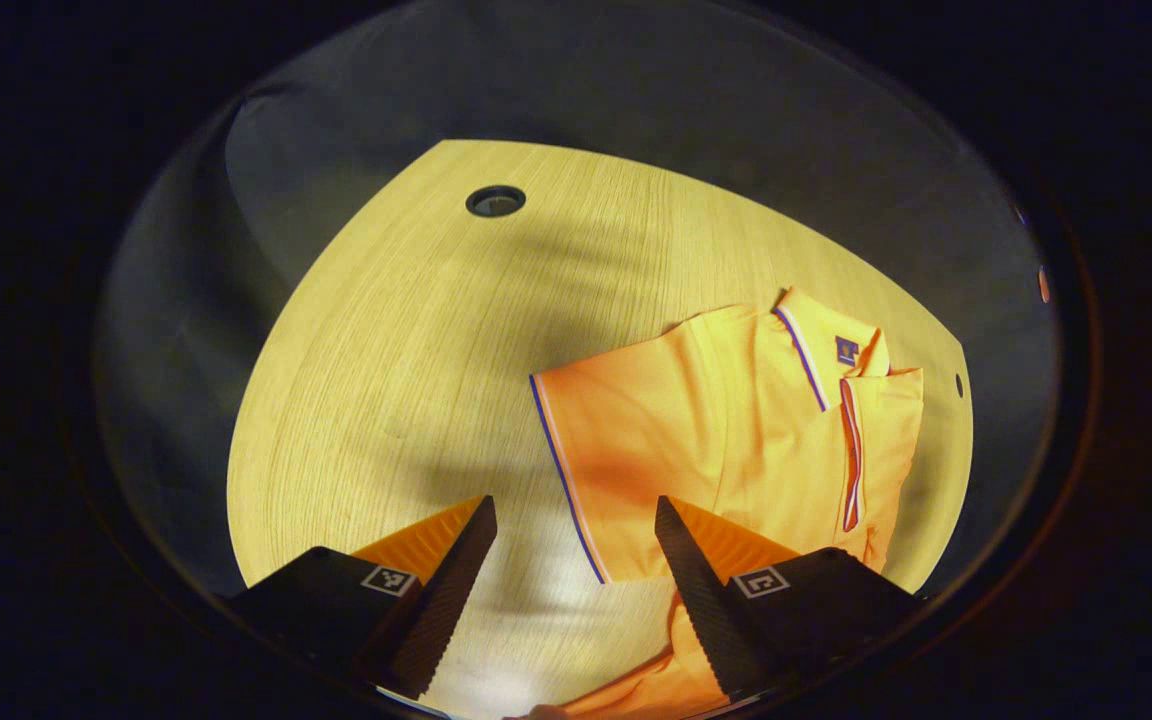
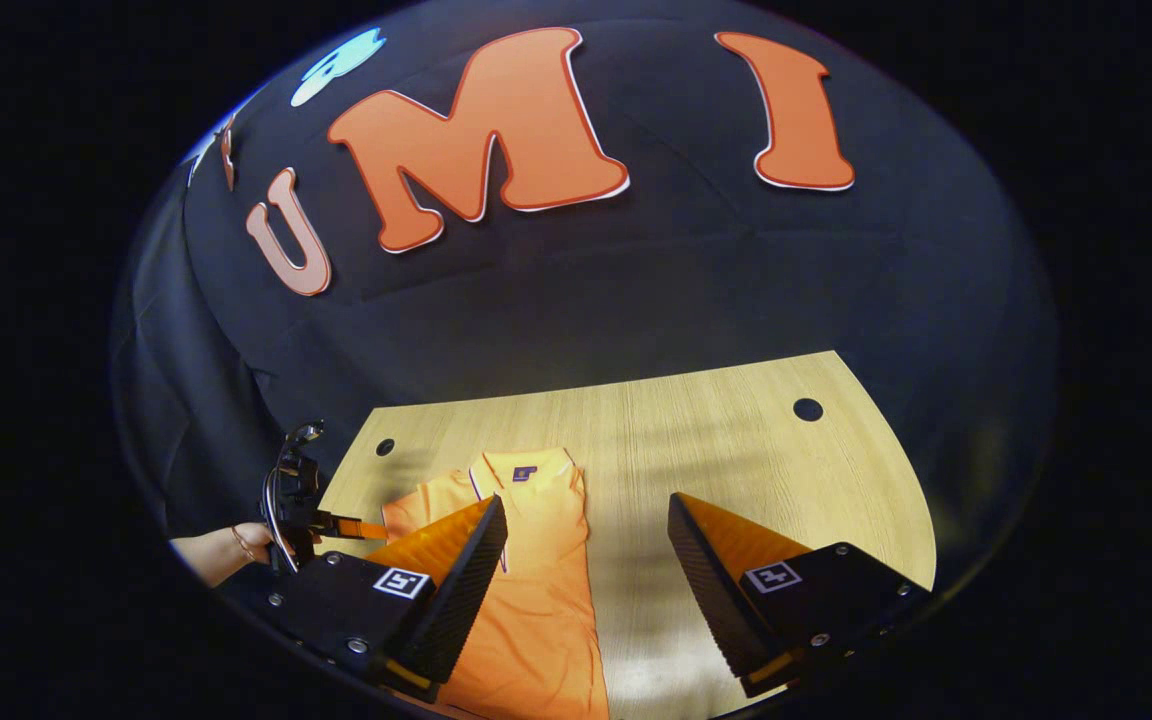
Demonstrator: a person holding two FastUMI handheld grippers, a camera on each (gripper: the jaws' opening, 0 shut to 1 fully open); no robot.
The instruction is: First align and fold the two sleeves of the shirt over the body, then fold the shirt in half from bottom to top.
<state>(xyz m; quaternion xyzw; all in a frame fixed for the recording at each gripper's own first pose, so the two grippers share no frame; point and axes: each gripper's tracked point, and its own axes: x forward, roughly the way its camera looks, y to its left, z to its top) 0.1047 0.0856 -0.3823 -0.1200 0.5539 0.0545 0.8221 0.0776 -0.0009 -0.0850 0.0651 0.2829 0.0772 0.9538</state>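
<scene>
orange polo shirt [image 1: 736, 440] lies flat on wooden worktop [image 1: 416, 340], collar at 1 o'clock in left gripper view. soft, light, floppy fabric; pinch at hem corners. left gripper [image 1: 576, 560] & right gripper [image 2: 586, 570] both spread, holding nothing.

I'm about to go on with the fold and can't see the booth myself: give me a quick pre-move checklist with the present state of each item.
1. Left gripper open, holding nothing: ok.
2. Right gripper open, holding nothing: ok.
3. Orange polo shirt lying flat on the light wooden table: ok.
4. Sleeve on the right gripper's side folded over the body, edge straight there: ok.
5. Other sleeve with its striped cuff folded in: not ok, it lies spread out to the side.
6. Bottom hem laid straight: cannot tell, out of frame.
</scene>
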